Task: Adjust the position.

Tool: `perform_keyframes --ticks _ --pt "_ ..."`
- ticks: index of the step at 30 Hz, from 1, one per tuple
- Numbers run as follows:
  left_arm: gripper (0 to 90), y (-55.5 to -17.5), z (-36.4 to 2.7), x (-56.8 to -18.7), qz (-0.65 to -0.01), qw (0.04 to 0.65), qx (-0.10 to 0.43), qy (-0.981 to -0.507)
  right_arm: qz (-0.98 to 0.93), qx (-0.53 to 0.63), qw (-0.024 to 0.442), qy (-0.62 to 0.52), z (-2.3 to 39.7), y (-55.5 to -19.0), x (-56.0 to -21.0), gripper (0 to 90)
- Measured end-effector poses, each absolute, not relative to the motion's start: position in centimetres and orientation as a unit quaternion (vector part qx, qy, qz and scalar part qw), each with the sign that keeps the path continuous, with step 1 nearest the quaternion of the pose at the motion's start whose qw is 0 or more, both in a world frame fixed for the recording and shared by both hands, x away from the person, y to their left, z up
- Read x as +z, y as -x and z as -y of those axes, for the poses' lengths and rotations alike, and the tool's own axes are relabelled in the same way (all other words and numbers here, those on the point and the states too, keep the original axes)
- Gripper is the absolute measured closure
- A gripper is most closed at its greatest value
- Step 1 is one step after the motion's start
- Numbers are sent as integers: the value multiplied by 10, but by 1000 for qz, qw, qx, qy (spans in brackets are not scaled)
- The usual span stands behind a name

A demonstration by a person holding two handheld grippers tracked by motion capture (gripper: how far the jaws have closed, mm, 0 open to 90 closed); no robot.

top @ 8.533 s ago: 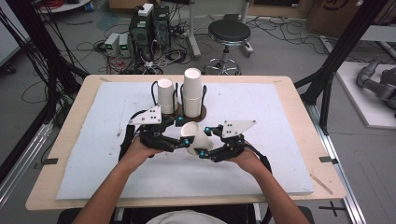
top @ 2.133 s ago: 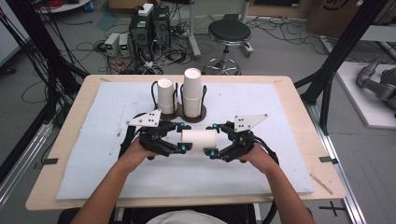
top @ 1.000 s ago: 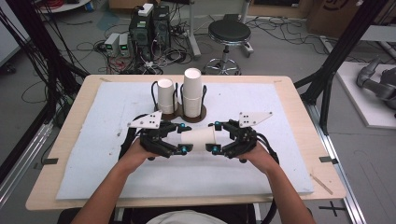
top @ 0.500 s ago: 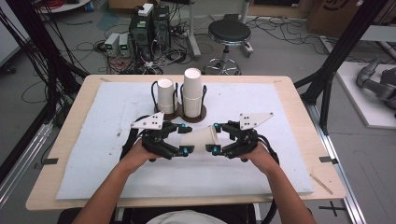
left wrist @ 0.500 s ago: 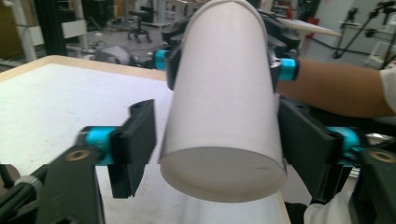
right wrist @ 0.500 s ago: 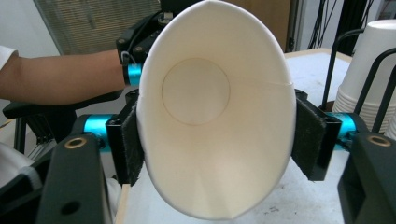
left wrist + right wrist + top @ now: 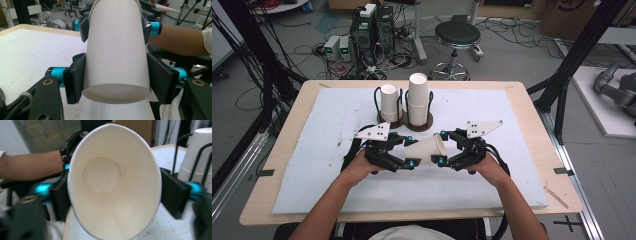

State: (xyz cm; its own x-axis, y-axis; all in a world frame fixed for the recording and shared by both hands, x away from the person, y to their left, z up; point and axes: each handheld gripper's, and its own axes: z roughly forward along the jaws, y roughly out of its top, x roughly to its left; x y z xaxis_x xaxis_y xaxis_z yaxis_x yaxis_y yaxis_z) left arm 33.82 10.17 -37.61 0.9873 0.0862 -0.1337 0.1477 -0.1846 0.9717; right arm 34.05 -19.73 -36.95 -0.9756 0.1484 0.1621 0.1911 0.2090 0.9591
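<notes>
Both forearms in from bottom edge of high view, angled inward, hands meeting mid-table. Left gripper (image 7: 412, 161) held level, pointing right; jaws just closed further, pads (image 7: 75, 80) pressing base end of paper cup (image 7: 426, 149). Right gripper (image 7: 439, 149) level, pointing left, facing the other; jaws just widened, pads either side of cup's squashed rim end, touching it. Grey plates on top of both, cables trailing back past wrists.

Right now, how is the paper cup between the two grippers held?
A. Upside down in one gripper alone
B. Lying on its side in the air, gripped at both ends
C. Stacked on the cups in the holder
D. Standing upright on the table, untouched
B: the paper cup lies sideways above the table, the left gripper clamping its base end and the right gripper at its rim end.
</notes>
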Motion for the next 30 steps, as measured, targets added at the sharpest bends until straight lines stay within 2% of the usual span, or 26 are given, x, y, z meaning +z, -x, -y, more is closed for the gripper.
perform_keyframes --ticks 4,6,11,13,16,19,20,24,30 --pt "356 -338 -103 -375 -73 643 -26 -762 777 -619 21 113 197 -341 -371 184" --pt "361 -338 -101 -376 -72 640 -27 -764 778 -620 22 100 197 -341 -370 267" --pt "358 -337 -97 -379 -72 631 -24 -772 777 -623 16 85 199 -341 -367 306" --pt "345 -338 -96 -379 -77 629 -21 -773 778 -622 16 85 200 -341 -367 313" --pt "277 -339 -97 -379 -92 628 -17 -773 784 -615 9 86 201 -341 -366 327" --pt "288 -339 -96 -380 -87 625 -19 -775 782 -617 9 86 202 -341 -366 335" --pt "328 -338 -96 -380 -81 623 -19 -778 782 -617 9 86 202 -341 -365 337" --pt "359 -337 -94 -382 -69 617 -22 -784 781 -618 17 86 201 -341 -365 329" --pt "360 -338 -97 -380 -71 630 -25 -773 764 -635 20 113 201 -342 -365 216"
